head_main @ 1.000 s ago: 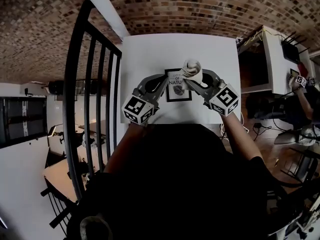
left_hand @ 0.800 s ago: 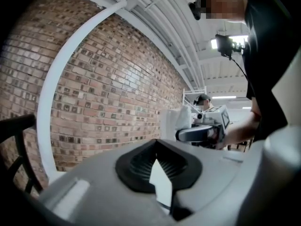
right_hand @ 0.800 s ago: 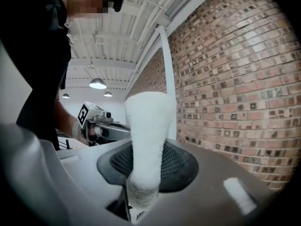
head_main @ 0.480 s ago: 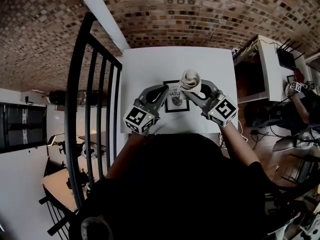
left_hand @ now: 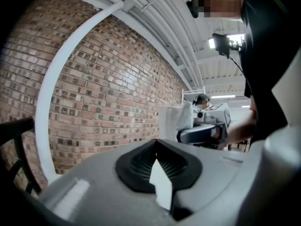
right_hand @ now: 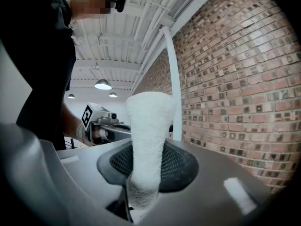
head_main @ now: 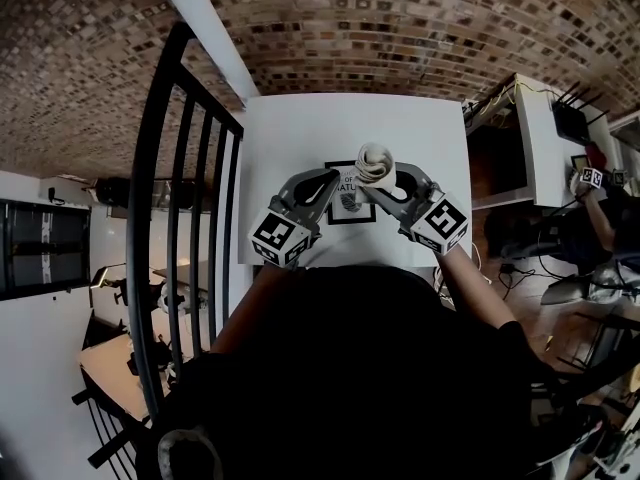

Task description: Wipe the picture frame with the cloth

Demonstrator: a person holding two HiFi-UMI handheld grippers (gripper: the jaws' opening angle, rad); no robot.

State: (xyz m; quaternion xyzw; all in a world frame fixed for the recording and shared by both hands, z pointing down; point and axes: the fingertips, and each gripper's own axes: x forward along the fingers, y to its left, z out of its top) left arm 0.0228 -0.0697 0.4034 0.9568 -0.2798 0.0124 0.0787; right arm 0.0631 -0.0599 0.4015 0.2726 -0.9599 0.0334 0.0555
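A black picture frame (head_main: 352,206) with a printed sheet lies flat on the white table (head_main: 300,128). A rolled white cloth (head_main: 376,161) (right_hand: 148,126) stands above the frame's top right part, and my right gripper (head_main: 374,182) (right_hand: 143,173) is shut on its lower end. My left gripper (head_main: 334,179) (left_hand: 157,142) reaches to the frame's upper left edge with its pads together; a pale sliver shows low between them. Whether it touches the frame is hidden. Each gripper view shows the other gripper (left_hand: 202,133) (right_hand: 101,121).
A black metal railing (head_main: 190,218) runs along the table's left side. A white desk (head_main: 540,118) with cables and gear stands to the right, with another person (head_main: 600,203) beyond it. Brick surface (head_main: 400,18) lies past the table's far edge.
The head view has shifted, so table and frame sit lower in the picture. Both grippers keep nearly the same places over the frame; the cloth has edged slightly left.
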